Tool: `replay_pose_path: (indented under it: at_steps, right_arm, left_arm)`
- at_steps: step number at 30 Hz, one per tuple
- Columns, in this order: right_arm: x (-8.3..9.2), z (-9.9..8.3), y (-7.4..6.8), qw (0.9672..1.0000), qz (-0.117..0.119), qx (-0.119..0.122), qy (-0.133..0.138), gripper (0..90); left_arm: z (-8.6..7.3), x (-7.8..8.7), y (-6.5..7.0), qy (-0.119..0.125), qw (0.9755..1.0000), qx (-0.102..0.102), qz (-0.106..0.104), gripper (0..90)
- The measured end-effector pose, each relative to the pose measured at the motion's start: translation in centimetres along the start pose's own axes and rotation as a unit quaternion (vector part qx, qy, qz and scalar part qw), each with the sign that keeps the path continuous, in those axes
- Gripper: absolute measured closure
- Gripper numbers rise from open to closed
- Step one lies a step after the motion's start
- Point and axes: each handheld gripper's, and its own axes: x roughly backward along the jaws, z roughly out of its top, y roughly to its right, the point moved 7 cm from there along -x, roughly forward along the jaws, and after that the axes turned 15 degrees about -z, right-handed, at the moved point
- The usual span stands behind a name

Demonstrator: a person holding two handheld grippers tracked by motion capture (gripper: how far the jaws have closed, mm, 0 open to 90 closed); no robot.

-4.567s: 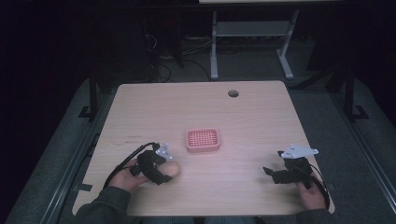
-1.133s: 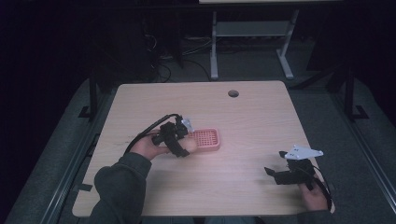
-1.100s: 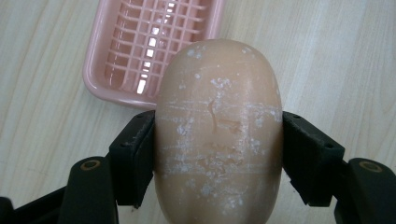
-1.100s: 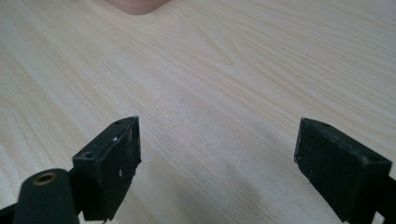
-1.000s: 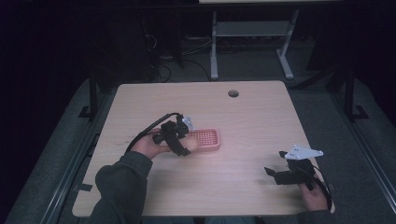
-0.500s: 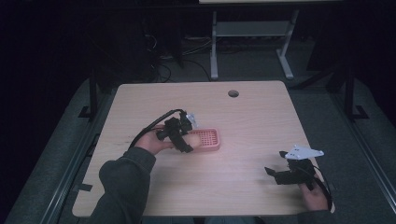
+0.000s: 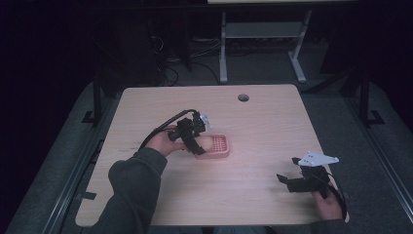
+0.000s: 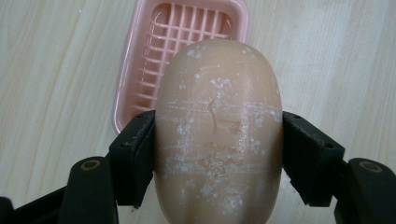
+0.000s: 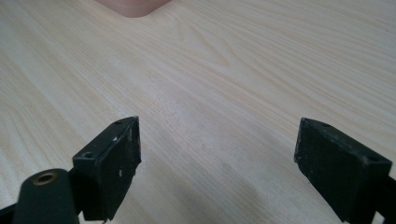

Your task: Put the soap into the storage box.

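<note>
The left gripper (image 8: 218,154) clamps a bar of soap (image 8: 218,135), hovering over the near end of the pink soap dish (image 8: 154,65). Next, I'd guess: lower, then release. The right gripper (image 9: 217,163) rests wide open, well apart.

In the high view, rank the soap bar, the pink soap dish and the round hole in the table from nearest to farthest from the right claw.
1. Pink soap dish, mid-table, up and to the left of the right claw.
2. Soap bar, over the dish's left end, held in the left claw; barely farther.
3. Round hole, near the table's far edge.
</note>
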Motion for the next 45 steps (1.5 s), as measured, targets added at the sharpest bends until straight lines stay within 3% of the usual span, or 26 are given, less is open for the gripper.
replay_pose_path:
  at_steps: [16, 25, 34, 45]
  right_arm:
    - [0.1, -0.1, 0.1, 1.0, -0.001, -0.001, 0.0, 14.1]
    - [0.1, -0.1, 0.1, 1.0, -0.001, -0.002, 0.0, 14.1]
    - [0.1, -0.1, 0.2, 1.0, -0.001, -0.002, 0.001, 14.1]
    - [0.1, -0.1, 0.1, 1.0, 0.001, -0.004, 0.0, 14.1]
  left_arm:
    - [1.2, 0.3, -1.1, 0.003, 1.0, -0.002, -0.003, 32.4]
    - [1.4, -0.3, -1.7, -0.004, 1.0, 0.003, -0.007, 32.4]
    - [2.5, -0.3, -2.0, -0.006, 0.9999, -0.009, -0.005, 32.4]
    - [2.7, -1.6, -2.6, -0.01, 0.9999, -0.001, -0.014, 32.3]
